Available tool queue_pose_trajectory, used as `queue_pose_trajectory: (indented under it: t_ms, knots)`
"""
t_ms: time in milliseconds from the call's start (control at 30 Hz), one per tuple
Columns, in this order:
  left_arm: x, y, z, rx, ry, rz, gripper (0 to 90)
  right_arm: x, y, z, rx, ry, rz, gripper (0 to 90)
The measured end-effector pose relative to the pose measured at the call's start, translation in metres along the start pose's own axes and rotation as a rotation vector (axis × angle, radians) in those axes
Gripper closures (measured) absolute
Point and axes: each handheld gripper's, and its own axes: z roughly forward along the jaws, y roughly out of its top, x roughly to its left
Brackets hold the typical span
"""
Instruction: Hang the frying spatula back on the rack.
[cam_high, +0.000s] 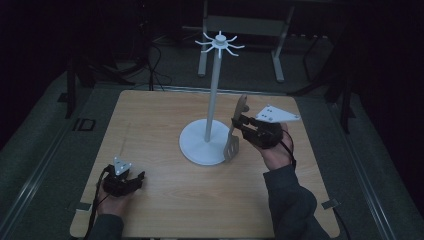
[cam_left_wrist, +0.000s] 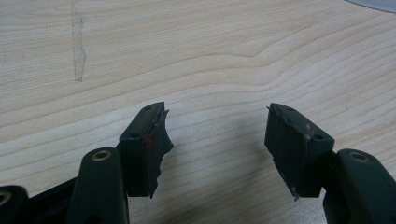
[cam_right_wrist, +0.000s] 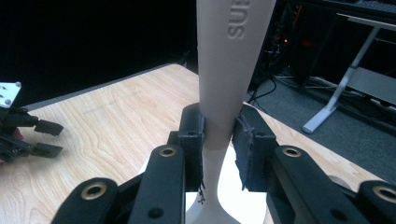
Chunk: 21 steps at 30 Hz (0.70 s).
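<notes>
Spatula (cam_right_wrist: 224, 88) top cut off, lettering partial

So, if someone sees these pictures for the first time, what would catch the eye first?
Probably the tall white stand with hooks on top, upright in the middle of the wooden table. Next, the right hand-held gripper beside its base, shut on a pale slotted spatula held upright. The left hand-held gripper rests open near the table's front left.
</notes>
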Motion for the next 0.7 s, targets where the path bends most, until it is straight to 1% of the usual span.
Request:
queue_pose_trajectory:
  t_ms: [467, 700]
  knots:
    - [0.0, 0.0, 0.0, -0.003, 0.0, -0.002, 39.1, -0.004, 0.012, 0.0, -0.01, -0.01, -0.004, 74.0]
    - [0.0, 0.0, 0.0, -0.003, 0.001, -0.002, 39.1, -0.005, 0.019, 0.0, -0.011, -0.008, -0.011, 74.0]
